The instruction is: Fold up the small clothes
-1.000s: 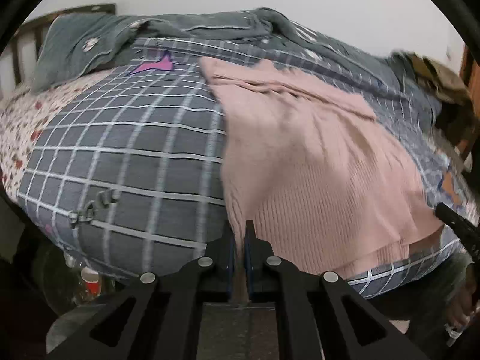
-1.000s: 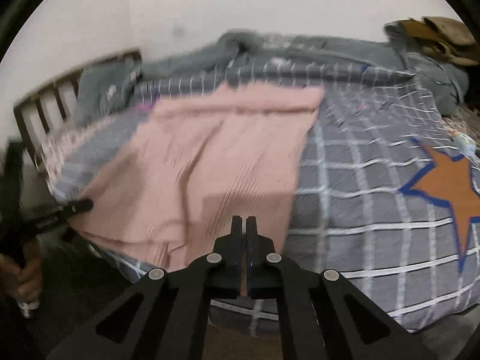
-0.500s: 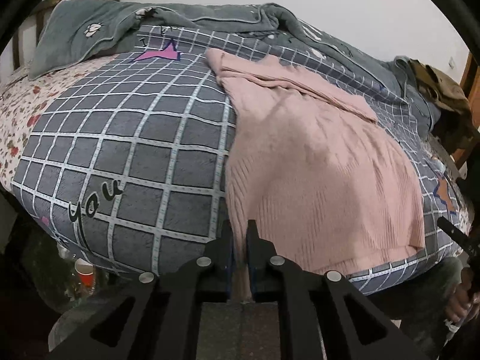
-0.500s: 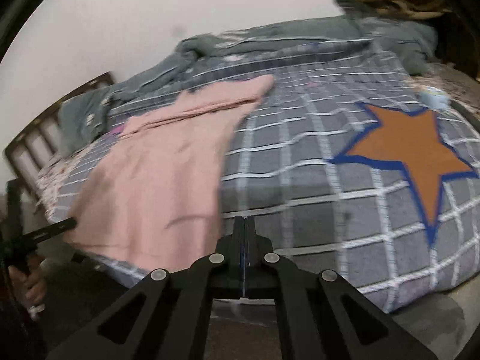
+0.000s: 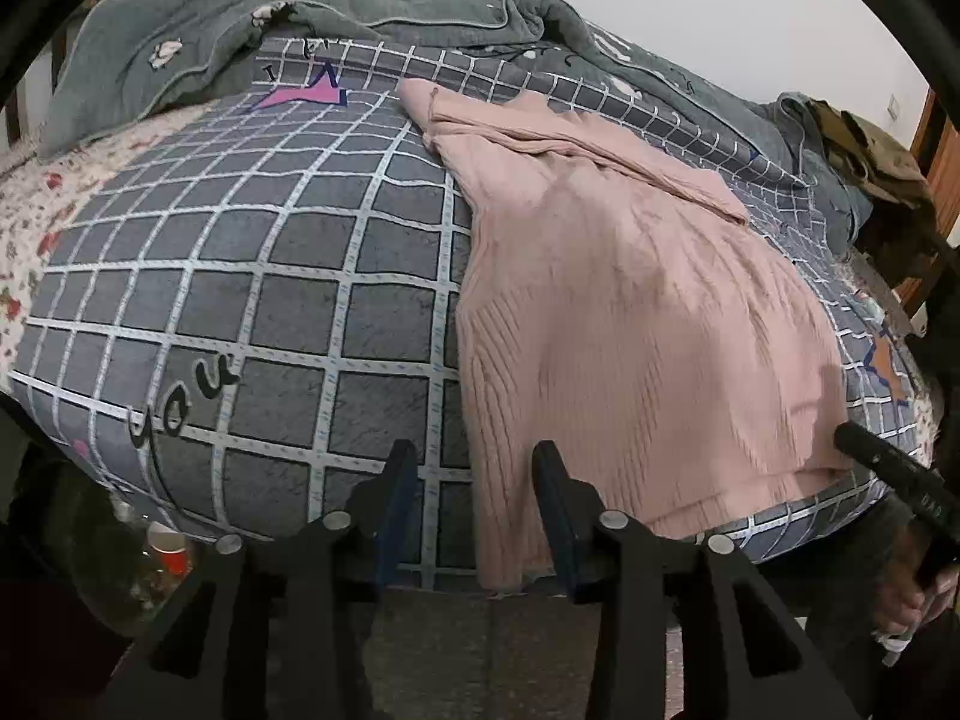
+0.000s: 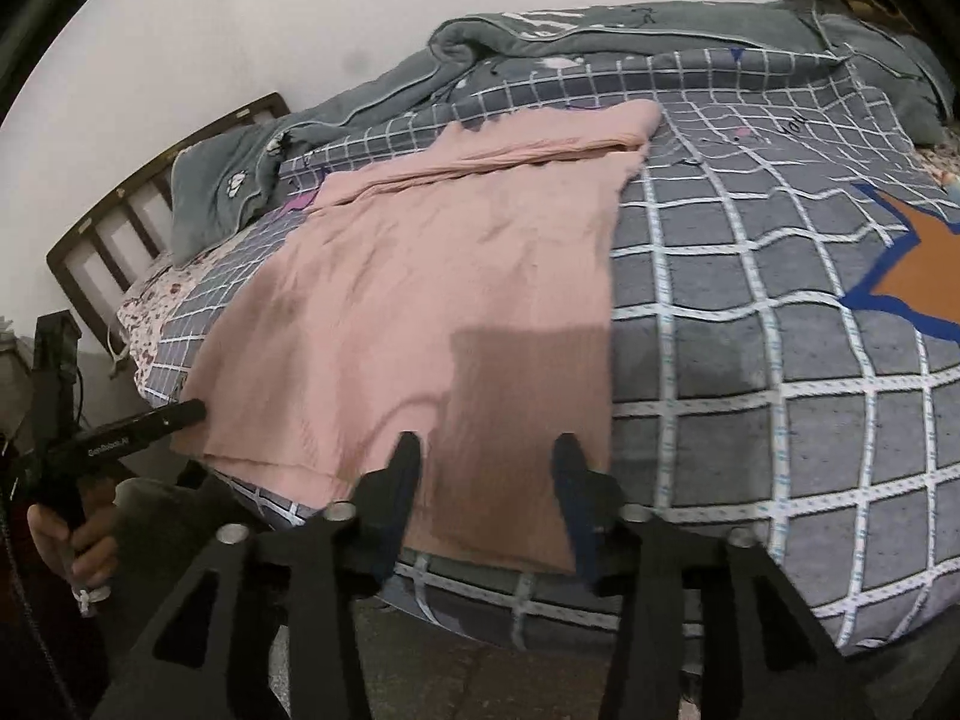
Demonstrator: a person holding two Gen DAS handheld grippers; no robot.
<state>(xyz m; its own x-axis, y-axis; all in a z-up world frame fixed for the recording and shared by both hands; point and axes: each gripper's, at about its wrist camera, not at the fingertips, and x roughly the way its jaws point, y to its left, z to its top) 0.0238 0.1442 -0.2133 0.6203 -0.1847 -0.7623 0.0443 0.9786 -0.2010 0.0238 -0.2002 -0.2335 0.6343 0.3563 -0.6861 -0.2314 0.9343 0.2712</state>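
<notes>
A pink ribbed knit garment lies spread flat on the grey checked bedspread, its near hem hanging slightly over the bed's front edge. My left gripper is open, its jaws straddling the garment's near left corner without holding it. In the right wrist view the same garment lies flat. My right gripper is open over the garment's near right corner. Each gripper shows in the other's view at the garment's opposite corner.
A rumpled grey blanket lies along the far side of the bed. A floral sheet and wooden headboard are at one end. An orange star is printed on the bedspread. A red cup stands on the floor.
Both grippers were shut on the garment's near corners and have opened, letting it go. The garment now lies flat on the bed.
</notes>
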